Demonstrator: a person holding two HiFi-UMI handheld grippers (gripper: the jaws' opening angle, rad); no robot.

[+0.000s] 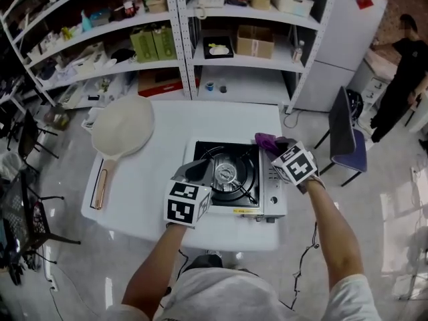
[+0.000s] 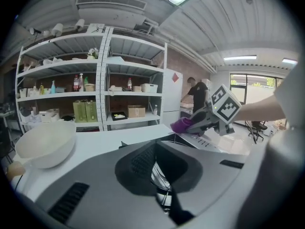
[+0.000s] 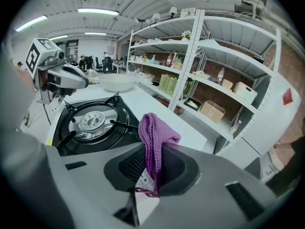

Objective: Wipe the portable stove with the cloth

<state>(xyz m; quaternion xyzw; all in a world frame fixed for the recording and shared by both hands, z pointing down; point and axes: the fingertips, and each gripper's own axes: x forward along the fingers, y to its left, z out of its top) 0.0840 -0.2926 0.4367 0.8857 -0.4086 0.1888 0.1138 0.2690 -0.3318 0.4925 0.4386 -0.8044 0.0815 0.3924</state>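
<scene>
The portable stove (image 1: 231, 174) sits on the white table (image 1: 160, 179), black burner top with a silver control strip along its right side. My right gripper (image 1: 274, 146) is shut on a purple knitted cloth (image 1: 265, 140) over the stove's far right corner. In the right gripper view the cloth (image 3: 155, 136) hangs out from between the jaws, with the burner (image 3: 93, 120) to the left below. My left gripper (image 1: 199, 169) hovers over the stove's left part, jaws shut with nothing held. The left gripper view shows the grate (image 2: 160, 182) through the slit, and the right gripper (image 2: 198, 123) with the cloth (image 2: 180, 125) beyond.
A white pan with a wooden handle (image 1: 122, 127) lies on the table's left part. Metal shelving (image 1: 200, 39) with boxes and bottles stands just behind the table. A chair (image 1: 349, 136) is at the right, and a person (image 1: 401, 79) stands farther off.
</scene>
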